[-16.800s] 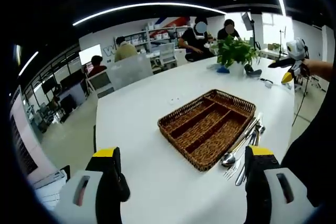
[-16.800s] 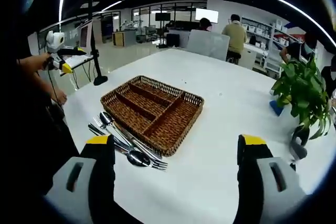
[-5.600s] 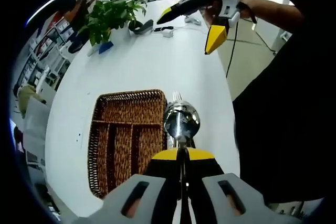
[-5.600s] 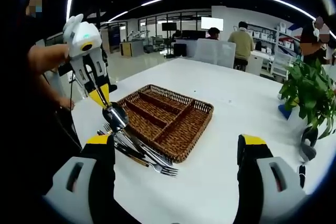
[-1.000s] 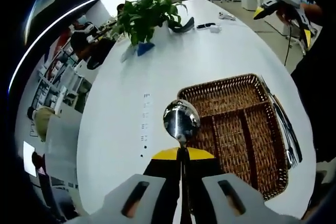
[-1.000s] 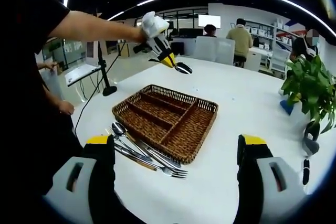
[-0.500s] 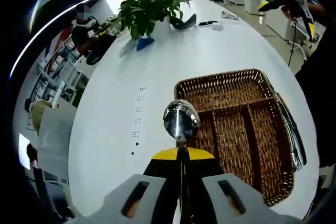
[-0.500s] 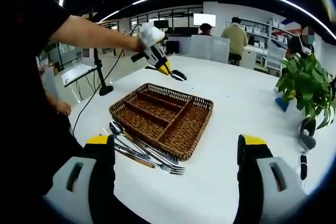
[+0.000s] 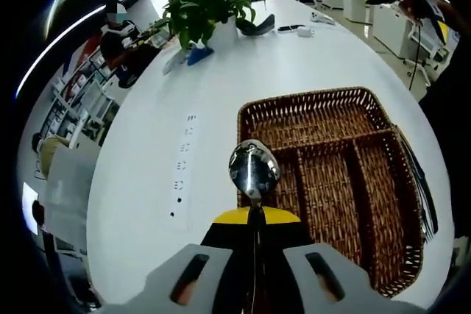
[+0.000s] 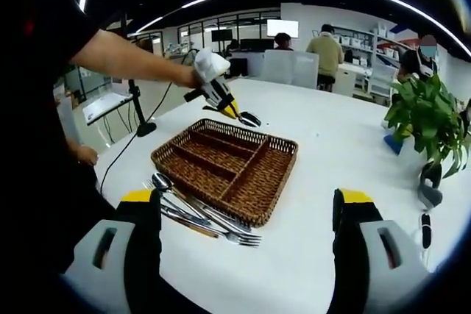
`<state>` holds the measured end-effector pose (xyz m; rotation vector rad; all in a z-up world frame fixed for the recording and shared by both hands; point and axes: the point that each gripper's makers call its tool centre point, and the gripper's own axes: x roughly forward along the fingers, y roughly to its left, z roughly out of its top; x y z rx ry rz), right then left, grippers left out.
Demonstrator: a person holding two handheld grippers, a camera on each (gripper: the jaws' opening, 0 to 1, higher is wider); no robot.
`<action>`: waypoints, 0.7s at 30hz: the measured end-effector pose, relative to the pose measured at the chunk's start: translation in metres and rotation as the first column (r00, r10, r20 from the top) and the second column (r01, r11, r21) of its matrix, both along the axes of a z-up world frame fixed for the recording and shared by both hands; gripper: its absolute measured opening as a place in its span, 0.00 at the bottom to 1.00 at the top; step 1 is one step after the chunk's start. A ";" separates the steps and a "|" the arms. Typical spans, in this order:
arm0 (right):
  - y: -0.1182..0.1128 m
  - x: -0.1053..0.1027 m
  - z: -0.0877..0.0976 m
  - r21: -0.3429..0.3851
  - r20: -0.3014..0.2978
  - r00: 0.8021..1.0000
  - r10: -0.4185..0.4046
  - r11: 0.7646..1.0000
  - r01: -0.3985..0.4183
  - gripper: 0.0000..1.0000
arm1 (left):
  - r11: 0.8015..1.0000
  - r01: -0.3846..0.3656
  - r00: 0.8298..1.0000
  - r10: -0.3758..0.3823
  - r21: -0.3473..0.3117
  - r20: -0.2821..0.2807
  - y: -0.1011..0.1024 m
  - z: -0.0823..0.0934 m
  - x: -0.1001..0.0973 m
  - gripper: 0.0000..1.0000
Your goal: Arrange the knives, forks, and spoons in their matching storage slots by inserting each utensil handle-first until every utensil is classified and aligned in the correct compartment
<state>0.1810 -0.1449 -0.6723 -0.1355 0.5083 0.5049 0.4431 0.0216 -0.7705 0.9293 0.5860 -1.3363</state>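
Note:
My left gripper is shut on a metal spoon, whose bowl sticks out forward over the near edge of the brown wicker cutlery basket. In the right gripper view, the left gripper holds the spoon just above the far rim of the basket. The basket's compartments look empty. A pile of forks, knives and spoons lies on the white table against the basket's near side. That cutlery also runs along the basket's right side. My right gripper is open and holds nothing.
A potted plant stands at the table's right end, with the plant also seen far across the table. A row of small sockets is set in the tabletop left of the basket. Several people sit at desks behind.
The left gripper has carried the spoon lower and closer to the basket's far rim. The right gripper has stayed open and nearly still.

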 end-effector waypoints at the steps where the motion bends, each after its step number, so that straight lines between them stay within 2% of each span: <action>1: 0.000 0.000 0.000 0.000 -0.001 1.000 0.000 1.000 0.000 1.00 | 1.000 0.000 1.000 0.000 0.002 0.002 0.000 -0.003 0.000 0.01; 6: -0.002 0.000 -0.002 -0.002 -0.006 1.000 -0.006 1.000 0.006 1.00 | 1.000 0.007 1.000 -0.007 0.012 -0.009 0.001 -0.014 -0.001 0.01; 15: 0.002 0.003 0.000 0.001 -0.003 1.000 0.005 1.000 -0.005 1.00 | 1.000 0.013 1.000 -0.012 0.020 -0.024 -0.001 -0.023 -0.002 0.01; 21: 0.002 0.005 -0.002 0.003 -0.006 1.000 0.010 1.000 -0.010 1.00 | 0.999 -0.008 0.999 0.009 0.043 -0.040 0.000 -0.040 0.003 0.01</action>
